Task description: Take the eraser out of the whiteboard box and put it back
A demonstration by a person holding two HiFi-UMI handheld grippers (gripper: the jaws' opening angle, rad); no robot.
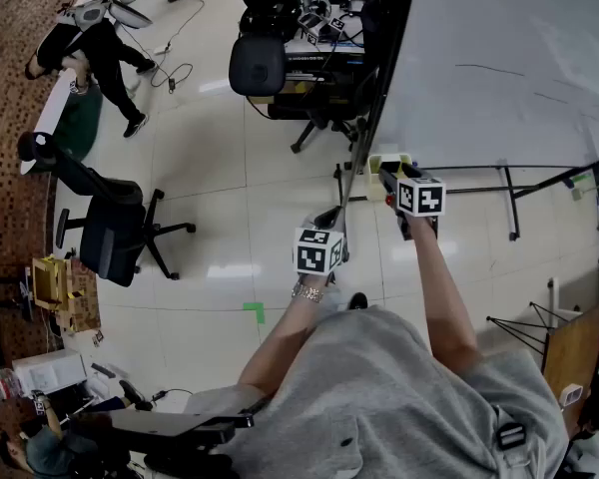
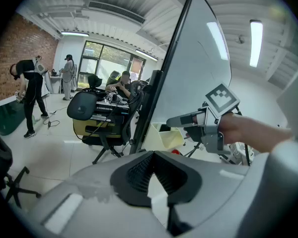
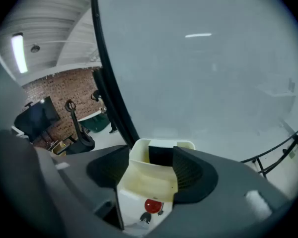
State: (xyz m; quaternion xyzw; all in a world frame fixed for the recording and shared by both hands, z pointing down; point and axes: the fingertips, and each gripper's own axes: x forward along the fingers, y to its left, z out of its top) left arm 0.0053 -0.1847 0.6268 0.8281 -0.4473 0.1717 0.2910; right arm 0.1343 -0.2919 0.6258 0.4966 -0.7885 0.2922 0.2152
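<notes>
A cream whiteboard box point(image 1: 390, 162) hangs at the lower left corner of the whiteboard point(image 1: 499, 58). In the right gripper view the box point(image 3: 149, 177) lies straight ahead, with the dark eraser point(image 3: 160, 156) standing in its back part. My right gripper point(image 3: 151, 153) is open, its fingers held just short of the box rim and touching nothing. The left gripper view shows the right gripper point(image 2: 173, 122) right above the box point(image 2: 170, 138). My left gripper point(image 1: 331, 220) hangs lower and to the left, away from the box, shut and empty.
A red knob point(image 3: 152, 206) sits under the box. The whiteboard stands on a black frame point(image 1: 509, 203). Black office chairs point(image 1: 115, 230) and a cluttered desk point(image 1: 309, 28) stand on the pale floor. People work in the far left background point(image 2: 32, 93).
</notes>
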